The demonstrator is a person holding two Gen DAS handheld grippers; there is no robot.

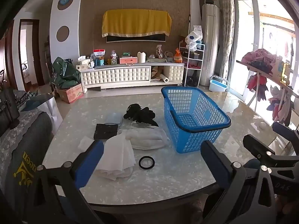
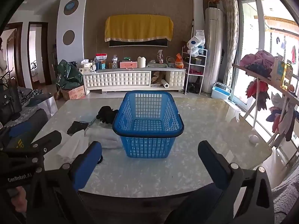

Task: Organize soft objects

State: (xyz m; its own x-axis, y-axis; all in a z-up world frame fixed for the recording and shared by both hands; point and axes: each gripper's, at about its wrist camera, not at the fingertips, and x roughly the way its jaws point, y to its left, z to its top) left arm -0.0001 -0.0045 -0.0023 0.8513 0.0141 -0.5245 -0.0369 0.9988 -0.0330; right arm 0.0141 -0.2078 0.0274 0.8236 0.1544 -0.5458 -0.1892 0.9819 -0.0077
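An empty blue basket (image 1: pixel 194 119) (image 2: pixel 147 125) stands on the marble table (image 1: pixel 149 183). Left of it lie soft things: a folded white towel (image 1: pixel 147 138) (image 2: pixel 102 136), a white cloth (image 1: pixel 117 158) (image 2: pixel 72 145), a black bundle (image 1: pixel 140 113) (image 2: pixel 107 113), a dark square cloth (image 1: pixel 105 130) (image 2: pixel 77 127) and a pale blue cloth (image 1: pixel 114 117). My left gripper (image 1: pixel 153 160) is open and empty over the table's near edge, before the white cloth. My right gripper (image 2: pixel 151 160) is open and empty, facing the basket. The right gripper (image 1: pixel 271 141) also shows in the left wrist view.
A black ring (image 1: pixel 146 162) lies on the table near the white cloth. A small white ball (image 2: pixel 253 139) sits at the table's right. A sofa (image 1: pixel 20 140) stands to the left. A clothes rack (image 2: pixel 271 85) stands to the right.
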